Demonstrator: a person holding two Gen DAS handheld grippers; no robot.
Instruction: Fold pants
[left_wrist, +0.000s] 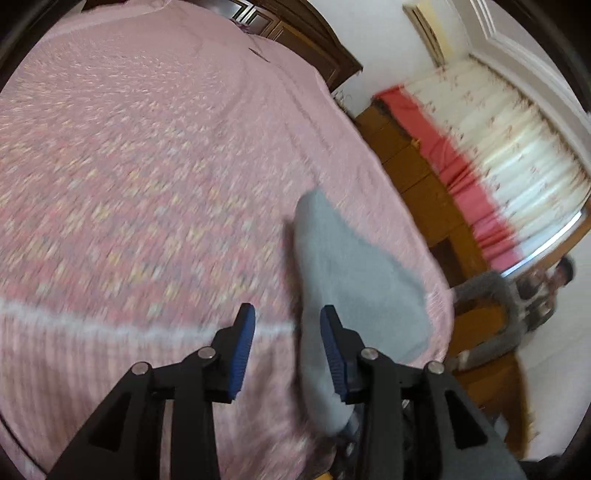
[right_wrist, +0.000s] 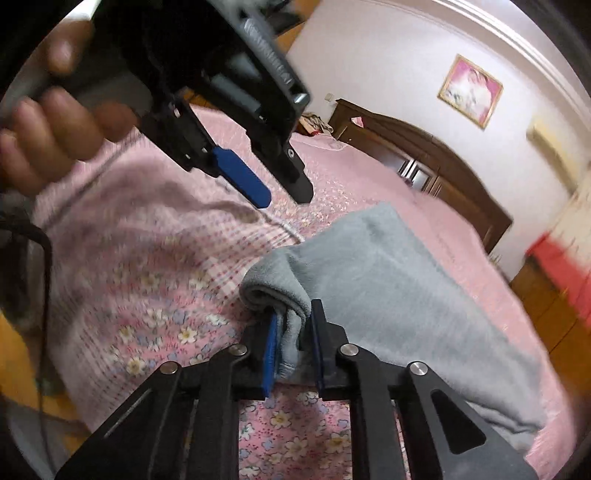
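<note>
Bed (right_wrist: 155, 280) fills most of both views, covered in a pink floral spread with a checked band near the edge. Dark wooden headboard (right_wrist: 424, 147) at the far end, framed picture (right_wrist: 470, 90) on the wall above it. Curtain (left_wrist: 517, 147), white with a red hem, hangs to the side over wood floor; a person sits low in the far corner, blurred.

Grey pants (right_wrist: 388, 280) lie on the bed near its side edge, already bunched into a long doubled-over shape with a rolled, thick end toward the right camera. Fabric looks like fleece: soft, light, floppy, not slippery. It will sag and drape when lifted, won't hold a crease by itself, so each fold likely needs laying flat and smoothing. Best hold, in my judgement, is at a hem or the rolled end where layers stack, pinching all layers at once, with the second grip spread along the same edge to keep it straight.

Right tongs (right_wrist: 293, 343) are clamped on that rolled end, cloth pinched between the blue pads. Left tongs (left_wrist: 288, 332) are partly apart and hold nothing; in the right view they hang above the spread, clear of the pants, with the hand (right_wrist: 48, 122) wrapped on the handle. In the left view the pants run just past the right-hand pad, touching or not I cannot tell through the blur.
</note>
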